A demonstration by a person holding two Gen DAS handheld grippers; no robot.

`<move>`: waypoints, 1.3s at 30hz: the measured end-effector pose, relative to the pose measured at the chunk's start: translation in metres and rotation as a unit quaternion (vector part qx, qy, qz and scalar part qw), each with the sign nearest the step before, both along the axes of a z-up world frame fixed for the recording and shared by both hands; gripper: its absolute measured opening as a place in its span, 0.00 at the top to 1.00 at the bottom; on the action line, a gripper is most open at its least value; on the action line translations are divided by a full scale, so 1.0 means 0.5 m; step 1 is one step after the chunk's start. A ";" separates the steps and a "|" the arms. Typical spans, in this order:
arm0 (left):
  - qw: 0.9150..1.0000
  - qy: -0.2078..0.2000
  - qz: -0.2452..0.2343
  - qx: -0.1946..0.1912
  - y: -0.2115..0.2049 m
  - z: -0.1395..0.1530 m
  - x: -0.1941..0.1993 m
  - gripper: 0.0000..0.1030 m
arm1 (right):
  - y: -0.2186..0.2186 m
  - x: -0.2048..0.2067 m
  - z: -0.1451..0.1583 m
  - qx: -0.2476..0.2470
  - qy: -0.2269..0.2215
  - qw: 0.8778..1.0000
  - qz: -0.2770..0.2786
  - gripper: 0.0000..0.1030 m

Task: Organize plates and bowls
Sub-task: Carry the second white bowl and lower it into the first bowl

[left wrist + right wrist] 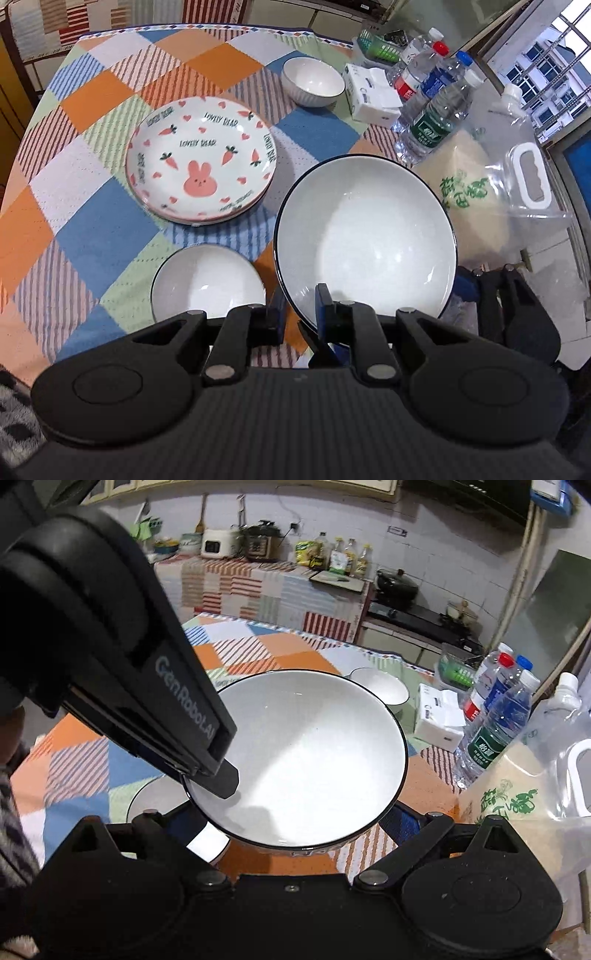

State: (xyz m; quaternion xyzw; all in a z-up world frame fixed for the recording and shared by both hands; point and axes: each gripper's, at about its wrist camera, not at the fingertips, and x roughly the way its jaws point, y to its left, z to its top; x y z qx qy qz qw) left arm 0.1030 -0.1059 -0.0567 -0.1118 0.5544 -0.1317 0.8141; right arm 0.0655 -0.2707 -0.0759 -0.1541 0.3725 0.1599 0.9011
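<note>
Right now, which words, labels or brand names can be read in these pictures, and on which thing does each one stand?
"LOVELY BEAR": on the rabbit plate, several times.
"GenRoboLAI" or close, last letters unsure: on the left claw, seen by the right camera.
Green characters on the sack: not readable.
Labels on the bottles and the tissue pack: too small to read.
Labels on the counter bottles: too blurred to read.
</note>
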 end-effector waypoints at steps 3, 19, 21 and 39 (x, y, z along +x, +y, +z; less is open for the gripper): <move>1.000 0.010 0.006 -0.006 0.016 -0.007 -0.014 0.86 | 0.012 -0.017 -0.001 -0.007 0.004 1.000 0.012 0.03; 0.997 0.066 0.029 0.001 0.114 -0.090 -0.033 0.86 | 0.088 -0.028 -0.065 0.000 0.061 0.995 0.080 0.04; 0.996 0.077 0.037 -0.003 0.131 -0.108 -0.028 0.86 | 0.096 -0.023 -0.076 0.006 0.075 0.994 0.086 0.04; 0.994 0.101 0.027 0.040 0.140 -0.207 0.007 0.85 | 0.134 0.013 -0.164 -0.013 0.128 0.985 0.114 0.06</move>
